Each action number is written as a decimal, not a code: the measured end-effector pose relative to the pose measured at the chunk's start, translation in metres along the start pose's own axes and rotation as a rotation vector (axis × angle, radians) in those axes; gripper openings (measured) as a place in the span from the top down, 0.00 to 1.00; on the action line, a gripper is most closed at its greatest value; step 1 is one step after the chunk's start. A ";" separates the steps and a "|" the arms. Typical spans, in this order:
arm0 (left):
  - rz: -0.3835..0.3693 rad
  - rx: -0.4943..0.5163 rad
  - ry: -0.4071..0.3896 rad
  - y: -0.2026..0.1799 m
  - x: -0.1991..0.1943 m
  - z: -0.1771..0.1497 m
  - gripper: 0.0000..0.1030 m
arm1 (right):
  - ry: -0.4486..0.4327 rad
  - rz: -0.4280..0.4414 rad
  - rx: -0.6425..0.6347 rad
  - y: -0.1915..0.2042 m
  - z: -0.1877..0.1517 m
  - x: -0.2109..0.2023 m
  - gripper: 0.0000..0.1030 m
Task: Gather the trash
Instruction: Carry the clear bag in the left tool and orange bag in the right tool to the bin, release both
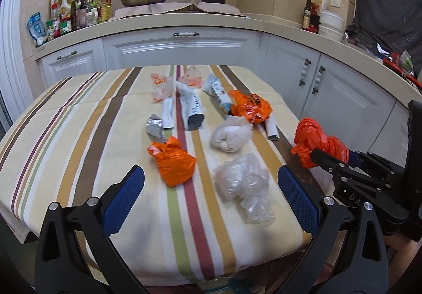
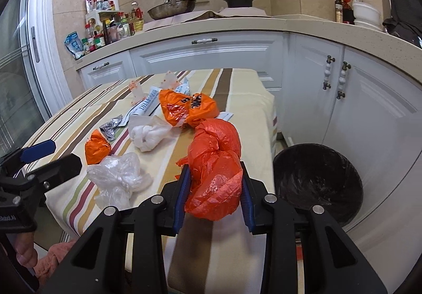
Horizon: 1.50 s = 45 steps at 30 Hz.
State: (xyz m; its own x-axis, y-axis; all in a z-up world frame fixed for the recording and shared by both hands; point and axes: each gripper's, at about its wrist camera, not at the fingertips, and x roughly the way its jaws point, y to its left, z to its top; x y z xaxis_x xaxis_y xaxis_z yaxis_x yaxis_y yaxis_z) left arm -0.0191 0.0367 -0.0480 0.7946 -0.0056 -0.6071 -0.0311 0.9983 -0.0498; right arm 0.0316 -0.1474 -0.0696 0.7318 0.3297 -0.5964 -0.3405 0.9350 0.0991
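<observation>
Trash lies spread over the striped tablecloth [image 1: 79, 120] of a small table in a kitchen: a crumpled orange bag [image 1: 172, 159], a clear plastic bag [image 1: 244, 183], a white bundle [image 1: 230, 136], a printed orange bag [image 1: 250, 107], a silver foil wrapper [image 1: 154, 128] and several rolled paper packets [image 1: 191, 107] further back. The right gripper [image 2: 215, 183] is closed on a twisted red-orange bag [image 2: 216, 162]; its blue pads press the bag from both sides, and the bag is lifted above the near right edge of the table. The left gripper [image 1: 211, 188] stands open, with nothing between its blue pads; it hovers above the near part of the cloth, and the crumpled orange bag and the clear plastic bag are seen just ahead of it. A black trash bin [image 2: 319, 180] stands on the floor to the right of the table, beside the white cabinets [image 2: 369, 114], with its mouth open.
</observation>
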 end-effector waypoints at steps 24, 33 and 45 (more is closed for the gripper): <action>0.002 0.070 0.004 -0.033 0.023 -0.016 0.55 | -0.034 -0.061 0.049 -0.028 -0.011 -0.014 0.66; -0.086 0.129 -0.065 -0.065 0.024 0.019 0.55 | -0.056 -0.186 0.084 -0.061 -0.004 -0.024 0.66; -0.198 0.208 -0.020 -0.153 0.082 0.061 0.54 | -0.061 -0.334 0.163 -0.132 0.005 -0.019 0.66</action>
State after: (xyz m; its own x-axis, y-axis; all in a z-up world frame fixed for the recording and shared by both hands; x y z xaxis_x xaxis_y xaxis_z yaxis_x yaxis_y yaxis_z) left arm 0.0882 -0.1127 -0.0420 0.7849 -0.2028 -0.5855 0.2495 0.9684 -0.0009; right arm 0.0658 -0.2767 -0.0672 0.8222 0.0052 -0.5692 0.0184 0.9992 0.0357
